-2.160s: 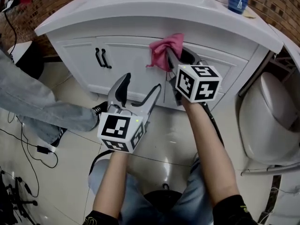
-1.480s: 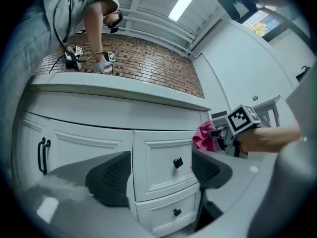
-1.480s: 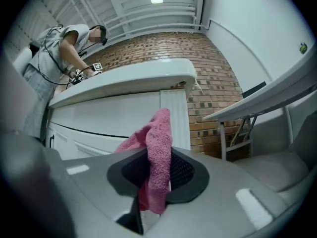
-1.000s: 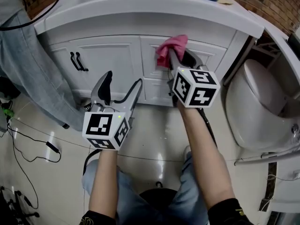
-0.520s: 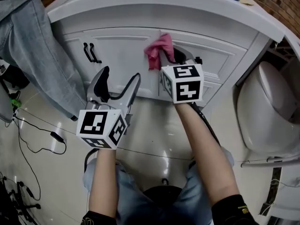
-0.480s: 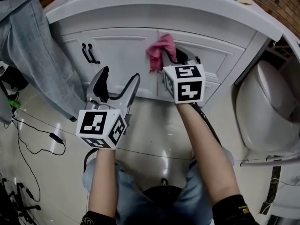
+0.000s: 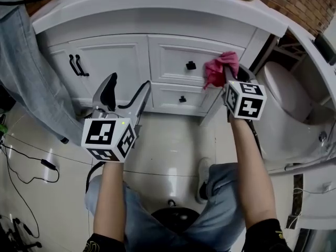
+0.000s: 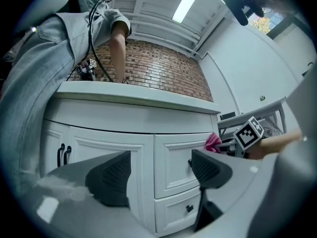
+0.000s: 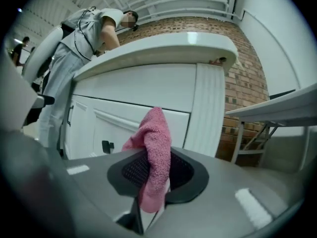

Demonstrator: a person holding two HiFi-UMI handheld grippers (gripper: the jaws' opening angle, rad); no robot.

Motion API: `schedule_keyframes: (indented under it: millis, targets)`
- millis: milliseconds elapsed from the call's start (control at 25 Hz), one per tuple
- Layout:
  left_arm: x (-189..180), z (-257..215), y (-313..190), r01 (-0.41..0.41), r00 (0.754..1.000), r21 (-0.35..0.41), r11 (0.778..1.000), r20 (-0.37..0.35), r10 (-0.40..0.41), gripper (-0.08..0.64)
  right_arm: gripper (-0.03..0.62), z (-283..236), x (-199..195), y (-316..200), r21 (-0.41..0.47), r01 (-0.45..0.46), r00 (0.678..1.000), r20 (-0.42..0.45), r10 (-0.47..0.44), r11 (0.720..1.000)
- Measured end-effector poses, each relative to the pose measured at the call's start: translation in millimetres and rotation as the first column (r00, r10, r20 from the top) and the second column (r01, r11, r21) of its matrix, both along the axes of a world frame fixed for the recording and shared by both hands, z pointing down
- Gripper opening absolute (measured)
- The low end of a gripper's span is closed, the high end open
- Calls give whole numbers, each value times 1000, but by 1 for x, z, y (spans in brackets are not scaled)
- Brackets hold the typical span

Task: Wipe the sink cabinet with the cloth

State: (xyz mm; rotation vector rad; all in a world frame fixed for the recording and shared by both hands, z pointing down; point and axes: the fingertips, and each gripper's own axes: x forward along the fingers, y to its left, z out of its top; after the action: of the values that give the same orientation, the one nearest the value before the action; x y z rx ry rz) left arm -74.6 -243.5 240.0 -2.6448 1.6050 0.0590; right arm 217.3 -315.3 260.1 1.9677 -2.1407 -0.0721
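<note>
The pink cloth (image 7: 216, 70) sits clamped in your right hand-held gripper (image 7: 228, 76), up by the right corner of the white sink cabinet (image 7: 113, 62), just beside its upper drawer (image 7: 176, 56). Your left hand-held gripper (image 7: 122, 92) faces the cabinet front, jaws spread apart and empty.
</note>
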Motion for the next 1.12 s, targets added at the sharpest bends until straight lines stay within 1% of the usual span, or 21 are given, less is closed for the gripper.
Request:
schedule_keyframes:
  millis: [80,120,200,240,280,360,400,440,480,560,680,800,920,1000,1040,1080,1120]
  targets:
    - [10,1,0,-13,1000,-1,1000,0,13,387,76,-3,24,7,11,-74,997,-9,74,997]
    - [13,2,-1,-19,1000,-3,1000,0,19,387,75,-4,38,11,15,-115,993,6,115,993]
    - [17,2,-1,-24,1000,-4,1000,0,24,387,75,-3,59,15,7,-160,984,75,159,987]
    - [17,2,-1,-24,1000,-4,1000,0,24,387,75,-1,62,15,0,-156,980,124,155,988]
    - [15,1,-1,-20,1000,-2,1000,1,20,387,75,3,59,16,-7,-134,974,183,133,991]
    - [9,-1,0,-1,1000,6,1000,2,1,387,75,13,35,15,-26,-56,951,305,61,998]
    - [5,-2,0,11,1000,10,1000,2,-11,387,75,16,16,14,-29,-5,938,345,15,1000]
    - [2,-3,0,20,1000,12,1000,1,-21,387,75,16,-5,12,-24,50,930,366,-38,998]
    - [-1,-4,1,29,1000,13,1000,-1,-29,387,75,15,-28,11,-13,107,923,373,-94,994]
    - [-7,-4,4,42,999,12,999,1,-42,387,75,6,-77,7,21,218,905,369,-210,976]
    - [-19,-3,7,56,998,11,998,22,-56,387,76,-5,-142,4,70,360,871,332,-362,930]
    - [-38,-3,10,80,996,11,997,40,-80,387,77,1,-198,1,66,463,845,268,-463,884]
    - [-56,-5,12,110,993,14,994,47,-111,387,77,17,-246,-4,32,539,808,259,-528,841]
    - [-63,-5,13,123,991,14,992,51,-124,387,77,26,-269,-7,12,570,797,234,-556,822]
    - [-66,-5,12,127,991,13,992,52,-127,387,77,29,-275,-9,5,574,798,221,-561,819]
    - [-67,-5,12,128,990,12,992,52,-128,387,77,30,-275,-13,0,567,805,212,-554,824]
    - [-68,-5,12,127,991,11,992,51,-127,387,77,31,-270,-17,-6,545,821,206,-532,838]
